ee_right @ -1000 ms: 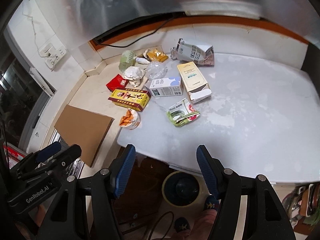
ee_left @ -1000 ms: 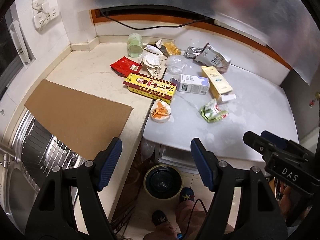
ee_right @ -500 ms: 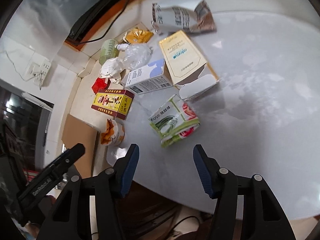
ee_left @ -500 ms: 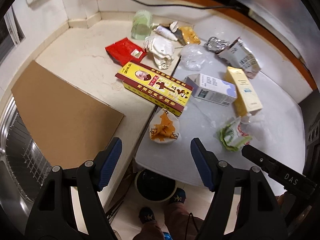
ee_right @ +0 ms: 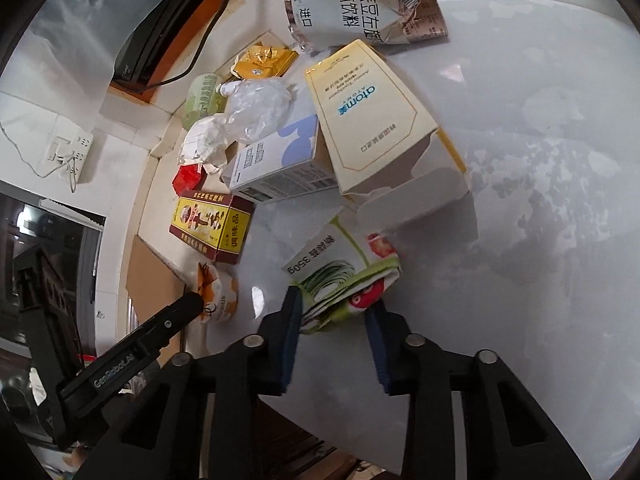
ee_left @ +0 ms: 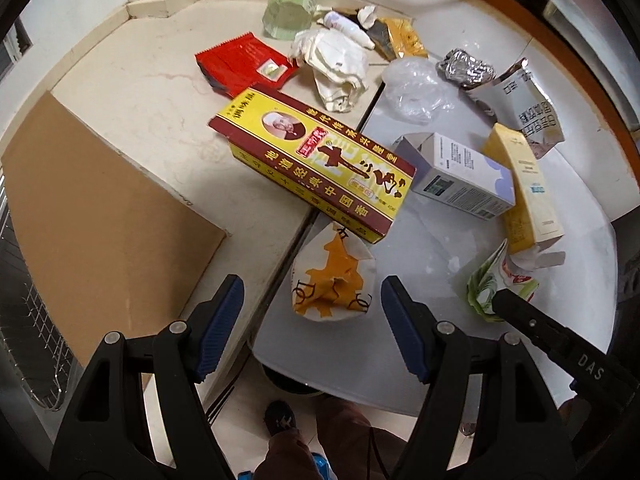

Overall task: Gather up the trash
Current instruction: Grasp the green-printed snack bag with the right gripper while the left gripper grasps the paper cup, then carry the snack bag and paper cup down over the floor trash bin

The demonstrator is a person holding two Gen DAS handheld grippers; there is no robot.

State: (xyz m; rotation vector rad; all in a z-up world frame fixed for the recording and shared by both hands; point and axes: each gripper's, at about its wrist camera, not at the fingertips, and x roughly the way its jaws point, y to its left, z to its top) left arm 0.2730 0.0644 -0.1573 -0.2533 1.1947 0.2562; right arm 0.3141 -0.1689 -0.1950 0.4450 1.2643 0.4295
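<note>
I count three cartons on the bench [ee_left: 120,92]. Left gripper [ee_left: 312,328] jaws released; right gripper [ee_right: 334,338] jaws bracket one green wrapper [ee_right: 344,276], unclenched.

The left tool [ee_left: 312,328] hangs open over the near edge of the worktop [ee_left: 128,92], with an orange and white wrapper [ee_left: 332,280] between its fingers. A yellow and red box [ee_left: 316,160] lies just behind the wrapper.

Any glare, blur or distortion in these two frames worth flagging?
Left wrist: strong fisheye bending; centre sharp, print on the yellow-red box legible. Right wrist: same curvature, a small glare spot on the white tabletop, soft shadow under the cream carton, and the green wrapper stays readable.
</note>
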